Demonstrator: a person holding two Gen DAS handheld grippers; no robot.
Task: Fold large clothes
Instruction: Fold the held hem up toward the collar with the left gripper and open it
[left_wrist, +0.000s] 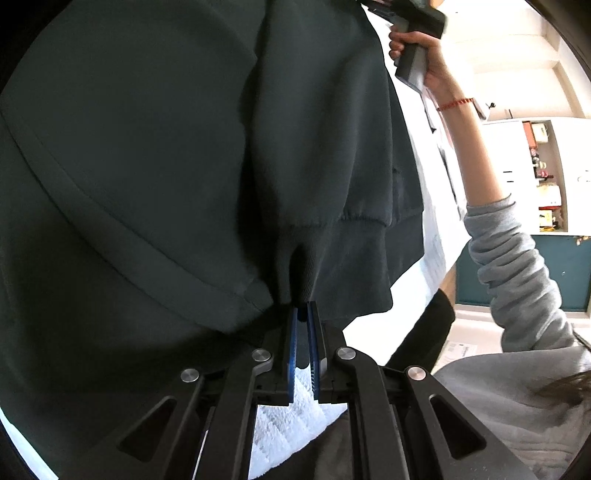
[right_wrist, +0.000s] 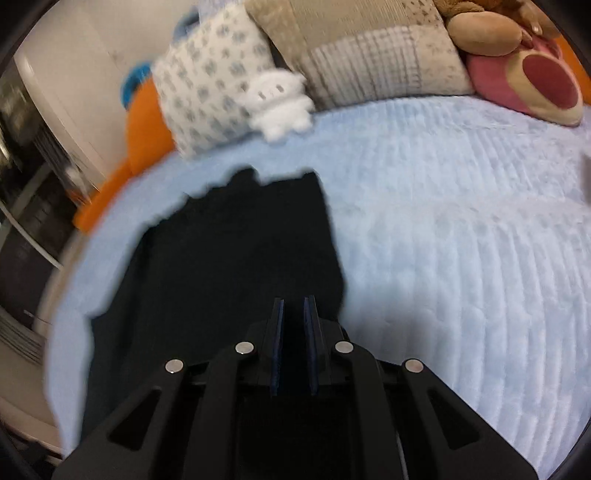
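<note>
Left gripper (left_wrist: 303, 308) fingers clamp the ribbed cuff of a dark sweatshirt (left_wrist: 147, 147).
Right gripper (right_wrist: 294, 304) fingers nearly closed on the same sweatshirt, draped over the pale blue bed (right_wrist: 461, 240) below the pillows (right_wrist: 210, 92).

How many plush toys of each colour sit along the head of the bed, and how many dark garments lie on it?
White plush toy: 1
Brown plush toy: 1
Pink plush toy: 1
Dark garment: 1
Orange-and-blue shape: kind unclear, not counted
Total: 4
</note>
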